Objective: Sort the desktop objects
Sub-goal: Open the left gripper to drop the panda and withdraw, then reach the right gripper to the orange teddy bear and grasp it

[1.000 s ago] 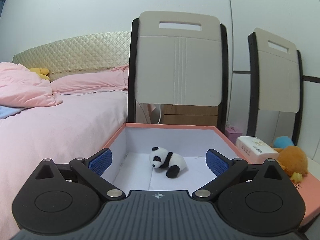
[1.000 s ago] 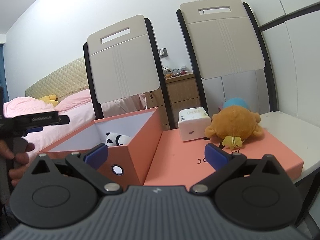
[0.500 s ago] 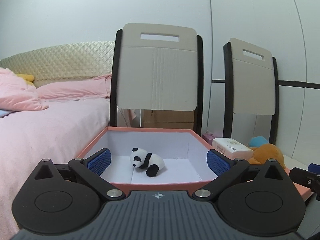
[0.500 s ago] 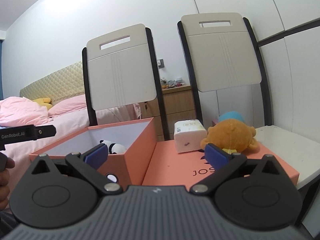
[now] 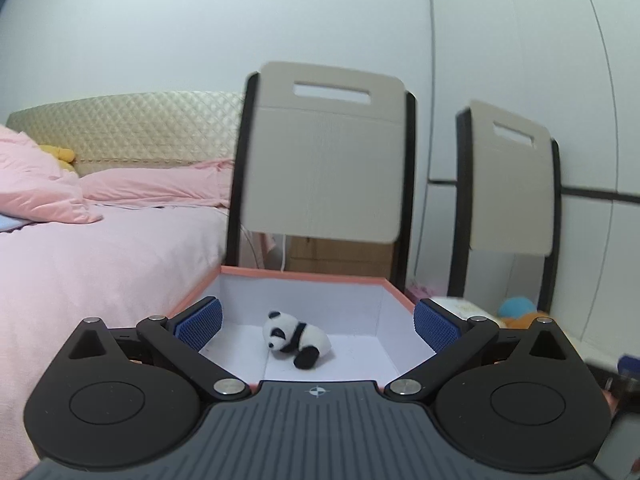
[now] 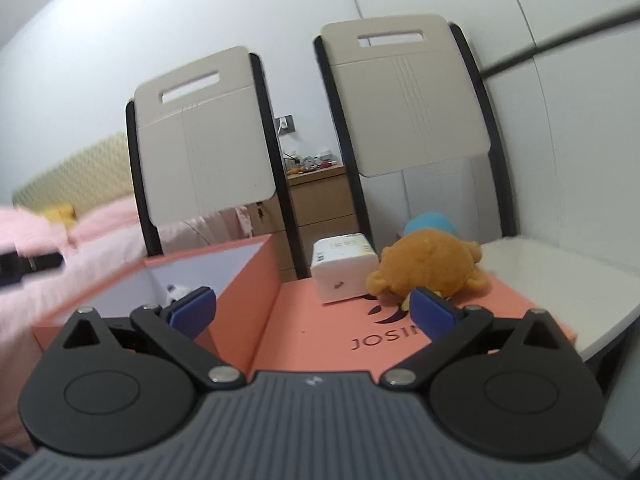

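Observation:
A small panda plush [image 5: 297,339] lies on the white floor of an open salmon box [image 5: 304,276]. My left gripper [image 5: 316,326] hovers open over the box's near edge, holding nothing. In the right wrist view the same box [image 6: 244,280] stands on the left, with the panda plush [image 6: 176,291] peeking out behind my left pad. To its right the flat salmon lid [image 6: 320,336] carries a white tissue pack [image 6: 343,267], an orange plush [image 6: 430,268] and a blue plush [image 6: 432,222] behind it. My right gripper [image 6: 312,312] is open above the lid, short of the tissue pack.
Two beige chair backs [image 6: 204,136] [image 6: 404,96] rise behind the box and lid. A pink bed [image 5: 80,248] lies to the left, a wooden drawer unit [image 6: 320,200] between the chairs. The white tabletop [image 6: 560,280] runs out at the right.
The left gripper has tipped so the box and panda sit lower and nearer. The right gripper has moved forward over the lid towards the tissue pack and orange plush. Both stay open.

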Motion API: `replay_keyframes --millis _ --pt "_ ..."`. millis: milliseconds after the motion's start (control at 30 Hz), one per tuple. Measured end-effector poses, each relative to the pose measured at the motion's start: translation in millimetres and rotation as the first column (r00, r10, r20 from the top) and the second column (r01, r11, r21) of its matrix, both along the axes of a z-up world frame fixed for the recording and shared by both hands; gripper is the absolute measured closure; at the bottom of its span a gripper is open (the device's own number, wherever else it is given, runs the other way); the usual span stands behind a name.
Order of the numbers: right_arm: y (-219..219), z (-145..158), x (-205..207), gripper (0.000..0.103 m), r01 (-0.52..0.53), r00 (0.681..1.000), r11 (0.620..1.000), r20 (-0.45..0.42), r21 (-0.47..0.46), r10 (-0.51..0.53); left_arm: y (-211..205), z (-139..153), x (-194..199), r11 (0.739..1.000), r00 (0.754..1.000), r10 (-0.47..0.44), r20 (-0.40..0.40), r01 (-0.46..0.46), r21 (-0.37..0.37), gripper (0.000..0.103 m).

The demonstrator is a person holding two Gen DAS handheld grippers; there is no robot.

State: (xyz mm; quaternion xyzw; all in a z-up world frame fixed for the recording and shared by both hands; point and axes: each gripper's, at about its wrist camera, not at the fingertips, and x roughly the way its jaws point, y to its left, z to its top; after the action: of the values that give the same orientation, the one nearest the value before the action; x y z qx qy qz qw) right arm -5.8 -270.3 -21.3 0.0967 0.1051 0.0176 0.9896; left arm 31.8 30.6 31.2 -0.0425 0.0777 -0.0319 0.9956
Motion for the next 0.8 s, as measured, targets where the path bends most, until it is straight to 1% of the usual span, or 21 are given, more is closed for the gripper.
replay_keyframes --millis 33,100,133,233,400,533,667,800 --pt "6.1 0.0 -0.7 0.0 0.0 1.0 1.0 -0.001 -0.021 0.0 3.2 1.4 1.2 1.0 1.0 0.015 -0.006 -0.015 -0.008 0.0" --pt "13.8 -0.3 -1.6 0.0 -0.016 1.0 1.0 -0.02 0.005 0.016 9.0 3.7 2.6 0.998 0.998 0.055 -0.009 -0.055 -0.02 0.0" --pt "16.8 -0.1 -2.4 0.0 -0.021 0.999 1.0 -0.03 0.02 0.022 11.8 4.5 2.5 0.998 0.998 0.064 -0.007 -0.064 -0.029 0.0" --pt "21.4 2.0 -6.7 0.0 -0.021 0.999 1.0 -0.031 0.017 0.021 16.5 5.1 2.4 0.996 0.998 0.069 -0.013 -0.069 -0.047 0.0" --pt "21.6 4.5 -10.5 0.0 -0.014 0.999 1.0 -0.044 0.004 0.014 13.2 2.4 1.4 0.997 0.997 0.072 -0.024 -0.073 -0.03 0.0" --pt "17.4 5.2 -5.3 0.0 -0.042 0.998 0.998 -0.054 0.044 0.044 10.6 1.8 -1.7 0.997 0.997 0.076 -0.014 -0.076 -0.019 0.0" --pt "13.8 10.5 4.2 0.0 -0.07 0.994 0.995 -0.079 0.066 0.075 8.8 0.7 -1.7 0.997 0.997 0.078 -0.014 -0.078 -0.008 0.0" --pt "9.2 19.4 19.6 0.0 -0.086 0.99 0.994 -0.105 0.063 0.092 8.1 -0.2 -2.9 0.997 0.997 0.072 -0.014 -0.072 -0.006 0.0"
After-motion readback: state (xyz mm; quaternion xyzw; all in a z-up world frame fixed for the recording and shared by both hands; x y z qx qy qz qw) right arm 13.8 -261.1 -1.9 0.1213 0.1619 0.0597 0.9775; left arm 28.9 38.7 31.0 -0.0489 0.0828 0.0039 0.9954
